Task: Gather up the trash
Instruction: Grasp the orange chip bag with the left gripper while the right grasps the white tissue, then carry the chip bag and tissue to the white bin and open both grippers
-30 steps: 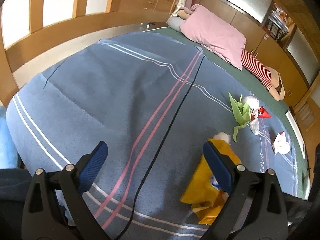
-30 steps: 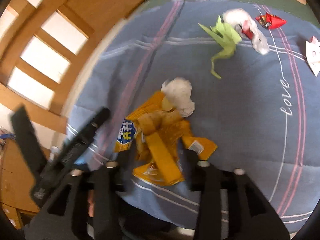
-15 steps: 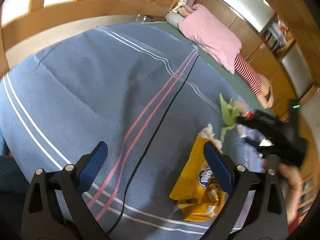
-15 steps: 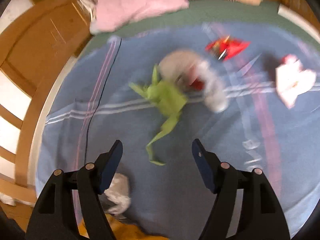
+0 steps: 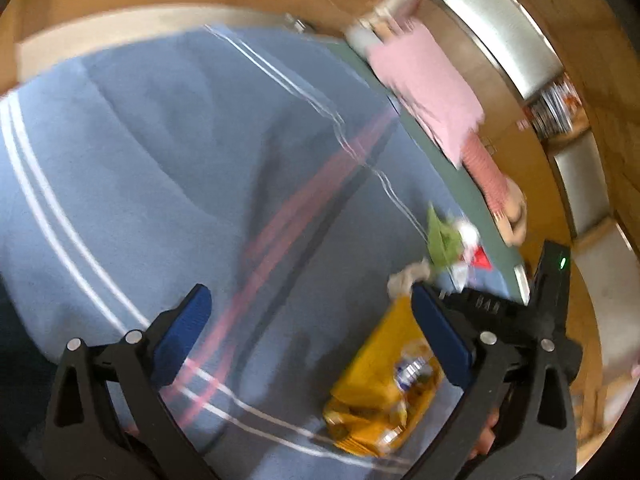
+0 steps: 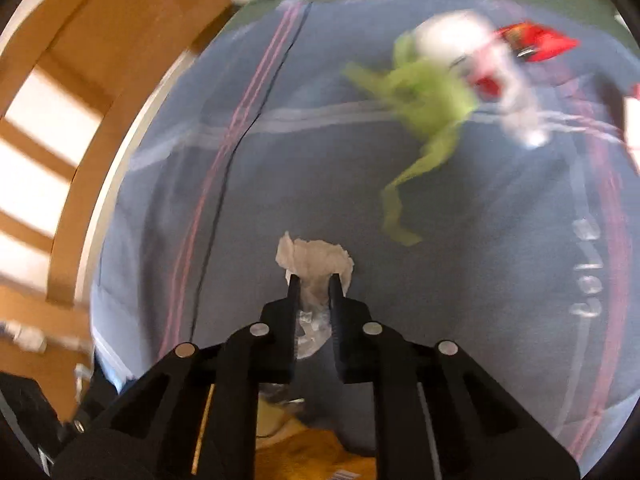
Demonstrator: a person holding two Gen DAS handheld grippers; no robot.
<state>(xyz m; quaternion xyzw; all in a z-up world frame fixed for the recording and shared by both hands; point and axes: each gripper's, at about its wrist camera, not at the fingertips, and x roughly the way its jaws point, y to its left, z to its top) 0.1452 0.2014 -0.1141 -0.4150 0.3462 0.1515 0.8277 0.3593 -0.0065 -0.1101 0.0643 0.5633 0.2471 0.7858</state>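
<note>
One word, "love", on blanket (image 6: 500,280); right gripper (image 6: 314,286) newly pinching tissue (image 6: 316,258); left gripper (image 5: 308,322) wide.

I take the blue blanket (image 5: 168,152) as my landmark; it fills most of both views, crossed by white stripes, paired pink stripes and a thin dark line. Near its right side in the right wrist view I can make out pale lettering (image 6: 588,268) woven into it. Beyond the blanket's far edge runs a green sheet (image 5: 460,172), and on that lies a pink pillow (image 5: 428,80), with a red-and-white striped soft thing (image 5: 486,172) just past the pillow. Left of the blanket stands a wooden frame (image 6: 104,92) with bright panes. Behind the pillow I see wooden cabinets (image 5: 592,92) with frosted panels.
</note>
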